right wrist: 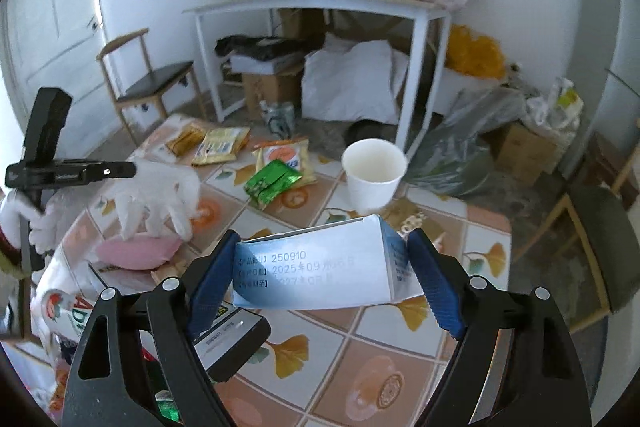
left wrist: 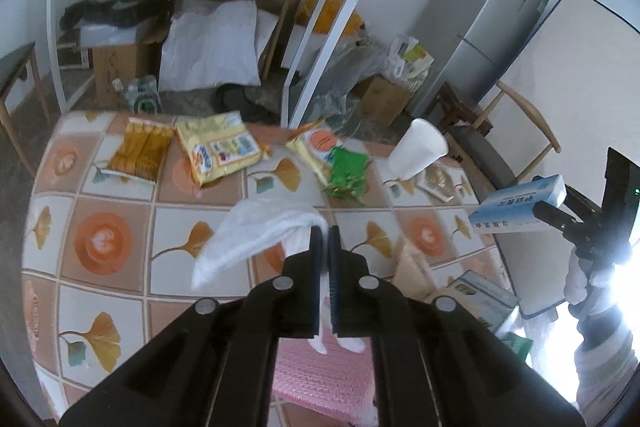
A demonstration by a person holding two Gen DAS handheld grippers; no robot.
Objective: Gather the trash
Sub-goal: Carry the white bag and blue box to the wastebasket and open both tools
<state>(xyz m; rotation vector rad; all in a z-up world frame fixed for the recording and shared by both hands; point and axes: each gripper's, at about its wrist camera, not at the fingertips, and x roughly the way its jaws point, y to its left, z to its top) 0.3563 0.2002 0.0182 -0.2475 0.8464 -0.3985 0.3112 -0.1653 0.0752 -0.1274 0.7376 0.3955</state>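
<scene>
Cluttered and tight, the room crowds a table [left wrist: 120,187] covered in a leaf-patterned cloth, with a white shelf unit, boxes and chairs just beyond its far edge. The left claw [left wrist: 325,233] is pinched shut on a limp white glove [left wrist: 256,235], which hangs clear of the cloth; soft and nearly weightless, it probably needs only a firm pinch on a fold, as it has now. The right claw [right wrist: 324,259] stands wide, gripping a blue-and-white carton [right wrist: 320,267] across its short sides, held above the table. The carton looks light and thin-walled, so a hard squeeze could crush it.

Left on the table are yellow snack bags [left wrist: 220,147], a green wrapper [right wrist: 272,183] and a white paper cup [right wrist: 374,171], the cup tippable and easily dented. Open cloth lies in the middle; the cup stands near the far edge, so a sweep there could knock it off.
</scene>
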